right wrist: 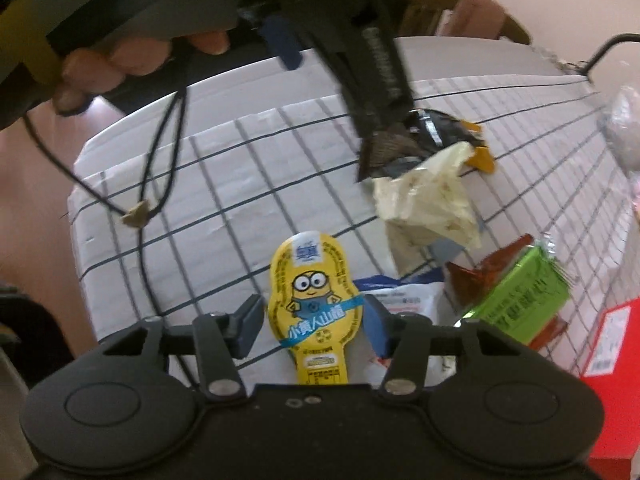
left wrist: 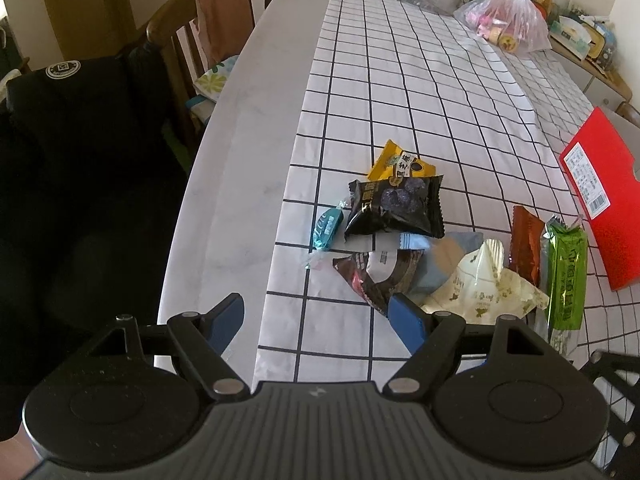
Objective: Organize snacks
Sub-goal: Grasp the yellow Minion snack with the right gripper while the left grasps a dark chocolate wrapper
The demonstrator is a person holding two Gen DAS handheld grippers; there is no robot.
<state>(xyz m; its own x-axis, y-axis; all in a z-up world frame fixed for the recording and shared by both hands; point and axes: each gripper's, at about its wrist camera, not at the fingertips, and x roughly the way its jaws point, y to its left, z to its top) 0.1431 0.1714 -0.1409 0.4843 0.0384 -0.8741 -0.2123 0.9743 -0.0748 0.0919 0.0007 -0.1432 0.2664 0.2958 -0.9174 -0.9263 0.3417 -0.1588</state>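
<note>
A yellow minion-printed snack pack (right wrist: 310, 300) lies on the checked tablecloth (right wrist: 224, 200), and my right gripper (right wrist: 314, 308) is shut on it, a blue pad against each side. My left gripper (left wrist: 316, 300) hovers open above the cloth with nothing between its fingers. Just past it lies a loose pile: a black pack (left wrist: 396, 208), a yellow pack (left wrist: 400, 162), a teal candy (left wrist: 326, 228), a cream wrapper (left wrist: 480, 284), a brown pack (left wrist: 524, 244) and a green pack (left wrist: 566, 276). The right wrist view also shows the cream wrapper (right wrist: 428, 196) and green pack (right wrist: 516, 292).
A red box (left wrist: 600, 196) lies right of the pile. Plastic bags (left wrist: 508, 20) sit at the table's far end. Chairs draped with clothing (left wrist: 80, 128) stand along the bare left table edge (left wrist: 224, 184). A hand (right wrist: 120, 64) and dangling cords (right wrist: 160, 168) hang above the cloth.
</note>
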